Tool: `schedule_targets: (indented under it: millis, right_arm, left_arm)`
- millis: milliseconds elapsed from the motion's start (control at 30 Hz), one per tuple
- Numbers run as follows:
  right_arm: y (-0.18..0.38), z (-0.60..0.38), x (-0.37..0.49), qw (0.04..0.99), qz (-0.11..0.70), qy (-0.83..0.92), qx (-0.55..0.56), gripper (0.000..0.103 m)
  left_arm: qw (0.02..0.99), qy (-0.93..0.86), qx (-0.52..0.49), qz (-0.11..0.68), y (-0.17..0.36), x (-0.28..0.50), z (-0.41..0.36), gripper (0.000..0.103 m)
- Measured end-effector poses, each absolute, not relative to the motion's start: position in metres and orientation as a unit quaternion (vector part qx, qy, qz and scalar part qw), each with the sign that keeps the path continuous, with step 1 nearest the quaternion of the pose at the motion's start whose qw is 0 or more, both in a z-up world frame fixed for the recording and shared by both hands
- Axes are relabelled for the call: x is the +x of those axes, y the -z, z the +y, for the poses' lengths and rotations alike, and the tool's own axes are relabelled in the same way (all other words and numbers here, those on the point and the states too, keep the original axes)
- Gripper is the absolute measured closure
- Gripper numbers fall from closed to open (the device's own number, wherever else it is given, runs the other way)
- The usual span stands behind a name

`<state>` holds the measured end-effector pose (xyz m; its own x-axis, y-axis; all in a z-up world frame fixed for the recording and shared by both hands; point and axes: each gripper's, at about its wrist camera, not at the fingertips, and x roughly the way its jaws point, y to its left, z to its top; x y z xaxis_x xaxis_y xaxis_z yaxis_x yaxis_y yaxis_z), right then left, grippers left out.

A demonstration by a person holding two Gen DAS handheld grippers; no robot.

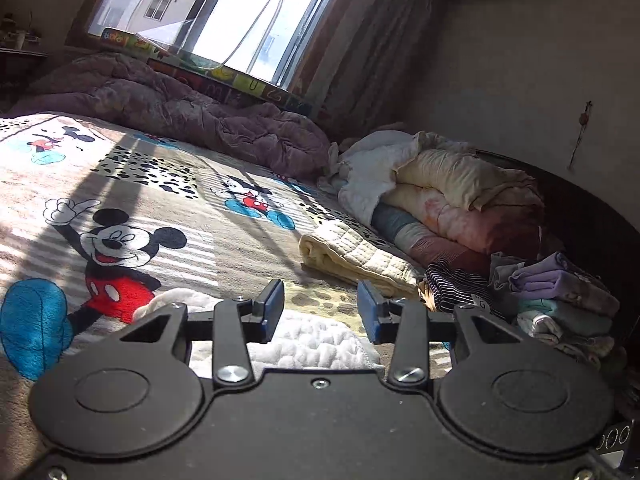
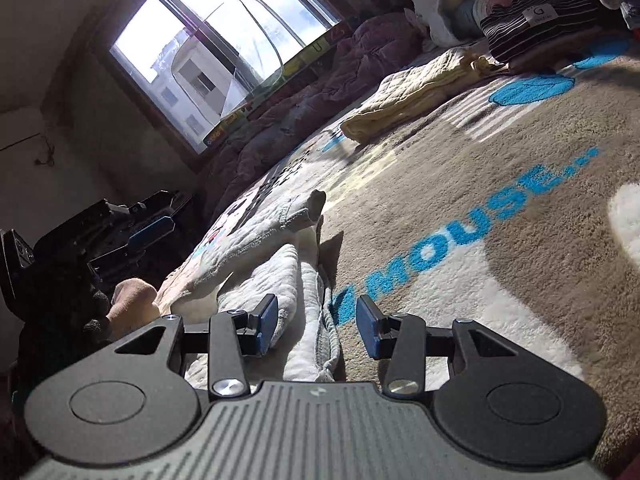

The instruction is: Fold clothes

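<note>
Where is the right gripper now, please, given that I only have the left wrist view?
Observer: The right gripper is low over the near edge of the white garment, beside the blue lettering on the blanket.
Operator: Is it holding the cloth?
Observer: No, its fingers stand open and the pads press on nothing.
Operator: Is any part of the garment loose?
Observer: Yes, a cuff sticks up at its far end.
</note>
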<state>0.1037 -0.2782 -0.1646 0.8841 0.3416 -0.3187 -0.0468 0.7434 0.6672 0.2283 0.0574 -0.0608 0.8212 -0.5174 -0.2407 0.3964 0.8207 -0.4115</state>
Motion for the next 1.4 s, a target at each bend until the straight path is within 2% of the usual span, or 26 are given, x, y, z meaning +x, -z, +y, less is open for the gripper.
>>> schedule_targets:
  millis: [67,200,400,533,700,800,867,1000,1267,1400]
  right_arm:
    - [0.164,-0.28,0.11,0.906,0.213,-0.113,0.347,0.057]
    - [0.164,-0.287,0.13,0.89,0.218,-0.125,0.379,0.045]
    - [0.166,-0.295,0.183,0.857,0.263,-0.128,0.424,0.033]
    - [0.164,-0.292,0.224,0.837,0.289,-0.133,0.445,0.032]
    - [0.169,-0.289,0.26,0.8,0.308,-0.129,0.499,0.027]
    - [0.17,-0.286,0.274,0.785,0.312,-0.13,0.519,0.028]
    - [0.163,-0.282,0.282,0.798,0.314,-0.135,0.496,0.041]
    - [0.139,-0.268,0.296,0.837,0.324,-0.147,0.415,0.092]
    - [0.075,-0.258,0.314,0.895,0.288,-0.15,0.305,0.094]
    - [0.047,-0.255,0.341,0.915,0.276,-0.131,0.262,0.094]
  left_arm:
    - [0.943,0.207,-0.19,0.178,0.066,0.215,0.093,0.064]
    - [0.945,0.146,-0.201,0.214,0.085,0.191,0.144,0.065]
    - [0.936,0.173,-0.153,0.266,0.113,0.162,0.147,0.067]
    - [0.925,0.213,-0.135,0.285,0.124,0.149,0.144,0.068]
    - [0.919,0.256,-0.108,0.278,0.119,0.14,0.143,0.068]
    - [0.922,0.268,-0.08,0.27,0.115,0.137,0.144,0.068]
    - [0.922,0.277,-0.054,0.266,0.114,0.134,0.145,0.068]
    - [0.918,0.285,-0.027,0.273,0.117,0.131,0.151,0.068]
    - [0.884,0.364,0.044,0.291,0.13,0.115,0.13,0.068]
    - [0.874,0.391,0.024,0.288,0.131,0.121,0.116,0.068]
